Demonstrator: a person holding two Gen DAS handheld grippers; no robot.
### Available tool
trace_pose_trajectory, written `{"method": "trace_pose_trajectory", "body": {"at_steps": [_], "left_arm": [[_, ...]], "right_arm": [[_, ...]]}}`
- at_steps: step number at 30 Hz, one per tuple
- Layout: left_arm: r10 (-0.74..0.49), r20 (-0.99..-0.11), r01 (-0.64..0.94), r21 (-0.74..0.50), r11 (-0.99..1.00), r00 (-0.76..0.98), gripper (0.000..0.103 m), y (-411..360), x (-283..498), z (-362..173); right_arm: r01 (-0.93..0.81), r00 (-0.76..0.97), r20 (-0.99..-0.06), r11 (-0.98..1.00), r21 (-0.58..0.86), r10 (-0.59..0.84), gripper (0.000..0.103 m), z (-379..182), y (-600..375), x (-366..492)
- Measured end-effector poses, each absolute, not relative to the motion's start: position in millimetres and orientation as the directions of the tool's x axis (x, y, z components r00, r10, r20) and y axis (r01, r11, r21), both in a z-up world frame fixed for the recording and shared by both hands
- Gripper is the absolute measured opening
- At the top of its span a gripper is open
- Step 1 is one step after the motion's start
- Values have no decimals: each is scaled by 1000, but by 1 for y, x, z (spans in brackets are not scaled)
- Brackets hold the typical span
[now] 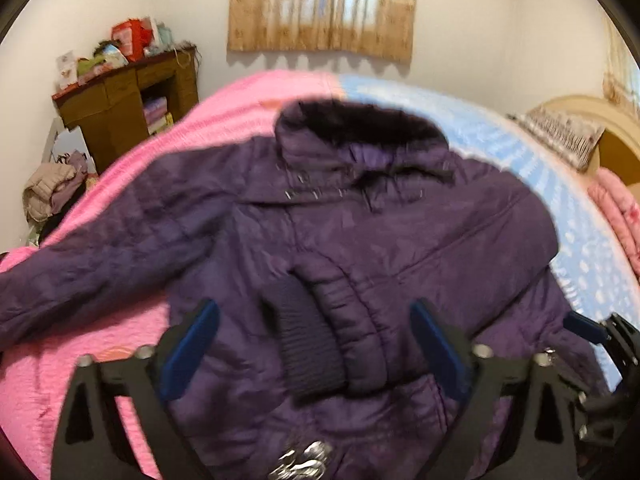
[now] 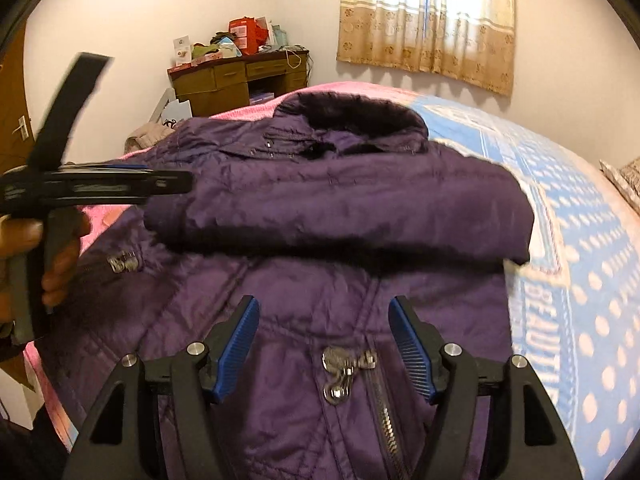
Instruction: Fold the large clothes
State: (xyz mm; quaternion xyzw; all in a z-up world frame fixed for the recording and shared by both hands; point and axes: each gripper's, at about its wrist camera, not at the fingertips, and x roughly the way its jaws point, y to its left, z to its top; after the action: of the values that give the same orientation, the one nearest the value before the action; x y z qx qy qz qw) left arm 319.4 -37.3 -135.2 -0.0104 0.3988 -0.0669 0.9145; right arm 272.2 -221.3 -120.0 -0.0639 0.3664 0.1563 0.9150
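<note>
left wrist view: the purple coat (image 1: 360,248) lies spread face up on the bed (image 1: 80,360), collar toward the far edge, half on the pink blanket and half on the blue sheet (image 1: 520,152). one sleeve (image 1: 320,320) is folded in across the chest, cuff toward the camera, probably to narrow the coat before the next fold. the other sleeve (image 1: 80,264) stretches out toward the bed's left edge, not yet folded. the left gripper (image 1: 316,348) hovers over the cuff, jaws apart, holding nothing. a cluttered cabinet (image 1: 128,100) stands by the far wall.

right wrist view: the right gripper (image 2: 324,344) hangs over the zipper pull (image 2: 344,372), jaws apart and empty. the folded sleeve lies across the coat beyond it. the left gripper enters from the left, near that sleeve's end; it could get in the way of a reach there.
</note>
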Motion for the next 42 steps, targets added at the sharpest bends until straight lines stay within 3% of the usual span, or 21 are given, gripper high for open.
{"method": "trace_pose_trajectory", "body": {"at_steps": [2,4,6,8,11,14,19,21,23,25,29,31,35,42], "left_arm": [[-143,-763,109,-95,989,630,71,-39,326,-148],[-196,-775,118,-157,981,601,63,-37,328,-157],[-212,-762,121,-175,977,611,58,-36,324,-155],[-244,-739,152,-191,970,628,38,-36,319,-149],[-251,-715,178,-177,968,653,22,-38,311,-138],[-231,-692,164,-163,973,684,15,-31,301,-123],[-208,-669,144,-150,978,714,13,-8,278,-109],[-180,-678,154,-100,983,712,16,-7,277,-114],[-121,-692,123,-47,991,712,39,-6,282,-120],[-91,-681,102,-24,994,726,49,-1,279,-117],[-19,-565,57,49,997,825,89,-5,273,-88],[-37,-521,72,48,996,853,94,-17,277,-76],[-55,-541,103,59,993,839,96,-53,301,-82],[32,-609,82,159,984,793,96,-87,336,-133]], "right_arm": [[-329,669,-705,944,3,235,68,-131,-224,271],[-325,654,-717,945,19,240,68,-138,-227,270],[-318,660,-709,947,34,248,68,-137,-229,269],[-315,654,-716,948,34,244,68,-139,-229,271],[-311,652,-721,950,26,234,69,-141,-227,272],[-308,655,-719,951,26,231,69,-142,-227,272],[-304,652,-722,952,33,233,70,-143,-229,272],[-306,640,-734,952,29,228,71,-143,-229,273],[-319,598,-773,948,11,210,71,-138,-227,277],[-320,578,-788,947,17,210,71,-126,-231,279],[-238,692,-706,971,-24,152,73,-75,-255,290],[-191,765,-636,979,-68,105,75,-54,-264,307],[-145,842,-534,985,-98,71,77,-45,-269,356],[-206,791,-609,963,-174,59,77,-103,-253,411]]}}
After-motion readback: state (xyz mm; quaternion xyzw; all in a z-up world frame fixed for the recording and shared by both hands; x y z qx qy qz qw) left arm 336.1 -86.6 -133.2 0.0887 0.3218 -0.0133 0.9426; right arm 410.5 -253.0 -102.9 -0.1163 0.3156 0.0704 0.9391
